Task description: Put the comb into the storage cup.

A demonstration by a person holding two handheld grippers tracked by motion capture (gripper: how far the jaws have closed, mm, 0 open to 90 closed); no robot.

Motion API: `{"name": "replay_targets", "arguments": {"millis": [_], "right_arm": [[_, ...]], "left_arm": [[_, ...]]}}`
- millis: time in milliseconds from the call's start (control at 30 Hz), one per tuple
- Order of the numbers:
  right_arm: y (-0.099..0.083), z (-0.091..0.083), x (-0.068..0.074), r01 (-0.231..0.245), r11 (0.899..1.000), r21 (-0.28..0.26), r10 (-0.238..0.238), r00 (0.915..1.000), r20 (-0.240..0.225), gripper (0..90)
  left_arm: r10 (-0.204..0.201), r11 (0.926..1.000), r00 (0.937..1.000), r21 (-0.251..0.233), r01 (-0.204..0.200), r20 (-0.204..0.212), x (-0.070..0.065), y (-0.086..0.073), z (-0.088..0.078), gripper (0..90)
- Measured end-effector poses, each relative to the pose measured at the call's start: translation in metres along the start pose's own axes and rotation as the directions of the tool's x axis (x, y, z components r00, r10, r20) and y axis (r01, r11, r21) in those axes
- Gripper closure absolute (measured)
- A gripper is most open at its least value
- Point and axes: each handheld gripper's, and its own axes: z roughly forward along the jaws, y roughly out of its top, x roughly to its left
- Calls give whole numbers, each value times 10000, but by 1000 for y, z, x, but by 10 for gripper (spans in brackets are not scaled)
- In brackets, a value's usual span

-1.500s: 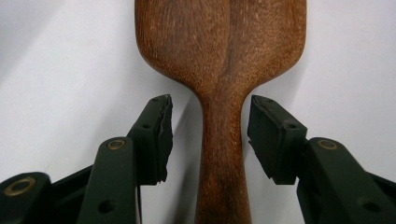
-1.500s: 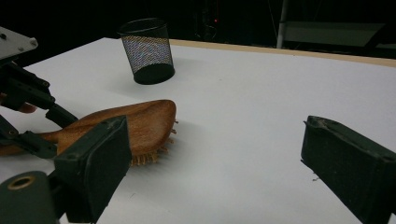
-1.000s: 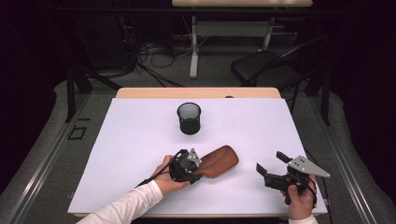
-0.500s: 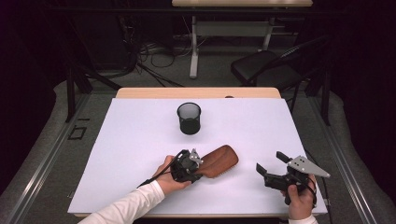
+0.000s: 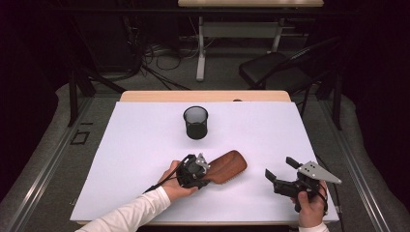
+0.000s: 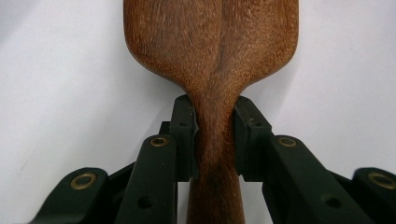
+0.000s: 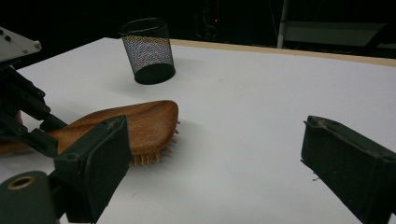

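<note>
A: What sort of place is this?

B: It looks like a lab or recording studio, not a home. The table [image 5: 145, 145] is covered with a plain white sheet and lit brightly, while everything around it stays dark.

A: What else shows it?

B: Behind the table, loose cables [image 5: 150, 58] lie tangled on the grey floor. Beyond them stands a second desk [image 5: 241, 19] on a white metal frame. To the table's far right sits a black chair [image 5: 275, 70].
</note>
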Motion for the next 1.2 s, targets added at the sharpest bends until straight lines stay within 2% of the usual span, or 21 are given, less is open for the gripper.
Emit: {"name": "replay_targets", "arguments": {"millis": [600, 800, 1200], "right_arm": [[0, 0, 0, 7, 10000, 5, -7, 10000, 1, 78], [0, 0, 0, -1, 10000, 7, 1, 10000, -8, 78], [0, 0, 0, -14, 10000, 51, 14, 10000, -47, 78]], "left_arm": [[-269, 9996, 9989, 67, 267, 376, 4, 6, -6, 724], [-396, 9989, 9981, -234, 407, 465, 7, 11, -16, 724], [-699, 9950, 9970, -694, 721, 339, 15, 17, -39, 724]]}}
